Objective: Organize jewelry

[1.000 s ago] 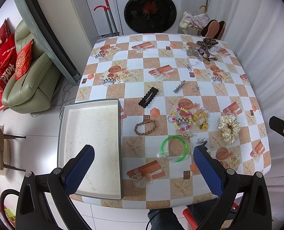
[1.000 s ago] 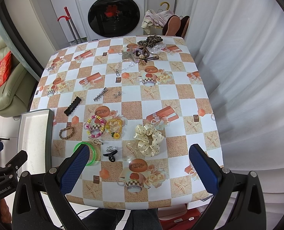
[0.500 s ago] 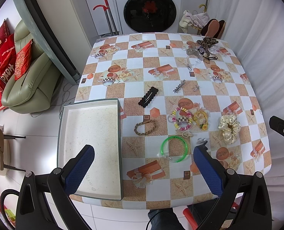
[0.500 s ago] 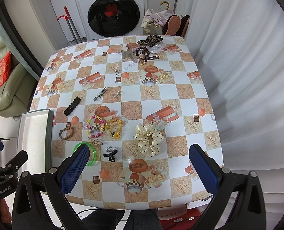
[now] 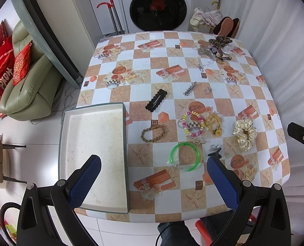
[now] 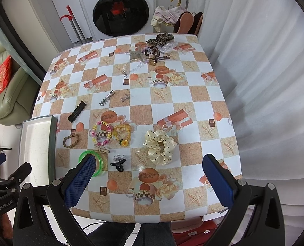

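An empty grey-rimmed tray (image 5: pixel 124 143) with a cream lining lies at the table's left front, also the tray (image 6: pixel 53 143) in the right wrist view. Loose pieces lie to its right: a green bangle (image 5: pixel 185 156), a braided brown bracelet (image 5: pixel 153 133), a beaded bracelet (image 5: pixel 192 124), a yellow hair tie (image 5: pixel 214 123), a cream dotted scrunchie (image 6: pixel 159 146), a black scalloped clip (image 5: pixel 156 103), a silver clip (image 5: pixel 190 88) and a small black claw clip (image 6: pixel 118 165). My left gripper (image 5: pixel 154 178) hovers open above the tray's right edge. My right gripper (image 6: pixel 148 176) hovers open above the table's front, empty.
A pile of hair ties and clips (image 6: pixel 154 49) lies at the table's far end. The patterned tablecloth (image 6: pixel 172 106) covers the table. A washing machine (image 5: pixel 158 6) stands behind it, a white curtain (image 6: pixel 264 82) on the right, a green sofa (image 5: pixel 26 86) on the left.
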`<state>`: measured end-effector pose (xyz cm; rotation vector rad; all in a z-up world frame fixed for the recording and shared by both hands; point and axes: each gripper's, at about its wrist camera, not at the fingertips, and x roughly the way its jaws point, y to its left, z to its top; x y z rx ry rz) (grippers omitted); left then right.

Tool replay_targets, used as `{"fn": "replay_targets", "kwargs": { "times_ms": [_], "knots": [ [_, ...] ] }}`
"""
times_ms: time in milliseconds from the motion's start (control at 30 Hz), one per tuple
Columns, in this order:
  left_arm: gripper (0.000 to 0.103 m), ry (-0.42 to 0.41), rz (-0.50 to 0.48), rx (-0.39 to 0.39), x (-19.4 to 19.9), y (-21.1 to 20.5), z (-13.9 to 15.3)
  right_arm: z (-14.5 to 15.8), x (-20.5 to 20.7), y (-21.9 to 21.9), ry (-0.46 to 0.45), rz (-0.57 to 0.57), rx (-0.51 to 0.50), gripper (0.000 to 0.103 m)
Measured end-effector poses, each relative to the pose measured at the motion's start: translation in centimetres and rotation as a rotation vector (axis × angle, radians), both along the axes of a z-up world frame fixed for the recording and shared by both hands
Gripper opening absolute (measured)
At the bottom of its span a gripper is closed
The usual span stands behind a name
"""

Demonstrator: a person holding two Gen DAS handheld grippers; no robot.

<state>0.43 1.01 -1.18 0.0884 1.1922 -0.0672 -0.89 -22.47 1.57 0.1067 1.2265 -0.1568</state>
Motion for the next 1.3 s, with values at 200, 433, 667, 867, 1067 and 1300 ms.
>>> {"fn": "replay_targets", "kwargs": {
  "times_ms": [200,433,667,867,1067,1300],
  "knots": [
    [0.103,0.043,-0.009,0.028,-0.7,0.3,-2.4,-1.8,0.0,-1.5,0.039,-0.041,0.031,0.103],
    [0.103,0.102,-0.024,0.006,-0.2,-0.6,-5.9,-5.1,-0.1,-3.0,0.114,-0.047,0.041,0.103],
    [0.103,0.14,-0.051,-0.007,1.5,-1.9,-9.7,-9.8,0.7,-4.1,0.202,-0.037,0.061,0.103],
    [0.094,0.196,-0.052,-0.003,3.1,-2.6,-13.6,-13.6,2.2,-4.8,0.244,-0.023,0.065,0.103],
    [0.079,0.238,-0.052,-0.016,4.2,-3.1,-17.0,-17.4,4.2,-5.3,0.27,0.007,0.053,0.103],
    [0.062,0.258,-0.079,-0.024,4.4,-4.2,-19.4,-20.9,5.7,-5.5,0.292,0.025,0.041,0.097]
  ]
}}
